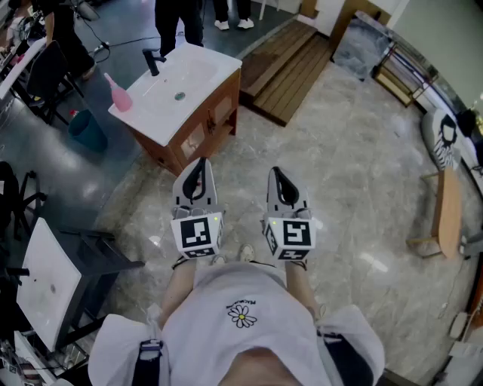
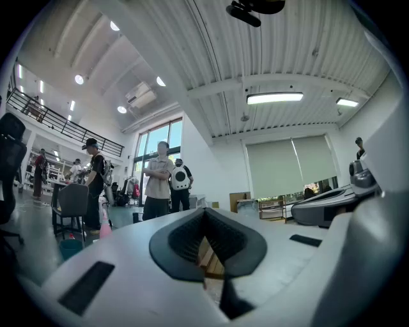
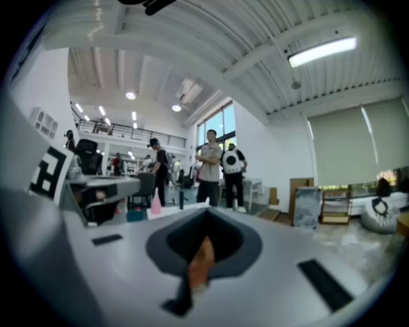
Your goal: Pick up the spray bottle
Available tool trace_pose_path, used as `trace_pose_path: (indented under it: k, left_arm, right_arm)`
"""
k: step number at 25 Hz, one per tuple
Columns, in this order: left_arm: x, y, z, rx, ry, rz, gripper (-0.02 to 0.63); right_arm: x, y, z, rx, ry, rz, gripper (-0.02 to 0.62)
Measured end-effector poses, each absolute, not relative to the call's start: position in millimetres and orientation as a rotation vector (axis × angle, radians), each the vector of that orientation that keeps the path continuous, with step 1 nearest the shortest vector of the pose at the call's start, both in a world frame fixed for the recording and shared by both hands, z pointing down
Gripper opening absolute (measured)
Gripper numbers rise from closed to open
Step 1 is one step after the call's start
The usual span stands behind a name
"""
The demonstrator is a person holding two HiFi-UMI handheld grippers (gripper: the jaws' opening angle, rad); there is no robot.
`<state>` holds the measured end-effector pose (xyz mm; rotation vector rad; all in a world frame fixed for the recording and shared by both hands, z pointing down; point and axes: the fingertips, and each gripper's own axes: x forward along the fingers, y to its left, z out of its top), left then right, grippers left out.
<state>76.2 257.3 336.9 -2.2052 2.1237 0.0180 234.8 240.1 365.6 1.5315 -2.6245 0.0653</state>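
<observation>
A pink spray bottle stands upright on the left end of a white sink top set on a wooden vanity, well ahead of both grippers. It also shows small and far off as the pink bottle in the left gripper view and as the pink bottle in the right gripper view. My left gripper and right gripper are held side by side in front of my body, pointing level toward the vanity. Both are shut with nothing between the jaws.
A black faucet rises from the sink top. A teal bin sits on the floor left of the vanity. People stand behind it. A wooden platform lies behind on the right, a white-topped stand at near left, a wooden bench at right.
</observation>
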Motion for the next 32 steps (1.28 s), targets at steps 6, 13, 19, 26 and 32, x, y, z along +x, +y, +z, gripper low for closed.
trace_pose_path:
  k: [6, 13, 19, 26, 32]
  left_arm:
    - [75, 253, 336, -2.202, 2.127, 0.028, 0.02]
    - [79, 252, 335, -2.2, 2.133, 0.022, 0.02]
    - [80, 243, 332, -2.172, 2.155, 0.046, 0.02]
    - [85, 227, 347, -2.129, 2.218, 0.035, 0.02]
    - [95, 216, 350, -2.09, 2.24, 0.057, 0.02]
  right_arm:
    - [233, 237, 363, 1.524, -2.633, 0.049, 0.029]
    - [228, 239, 365, 1.433, -2.679, 0.078, 0.029]
    - [230, 226, 369, 1.396, -2.712, 0.117, 0.029]
    - [245, 209, 384, 1.348, -2.715, 0.131, 0.029]
    - [265, 188, 385, 1.351, -2.712, 0.089, 0.029]
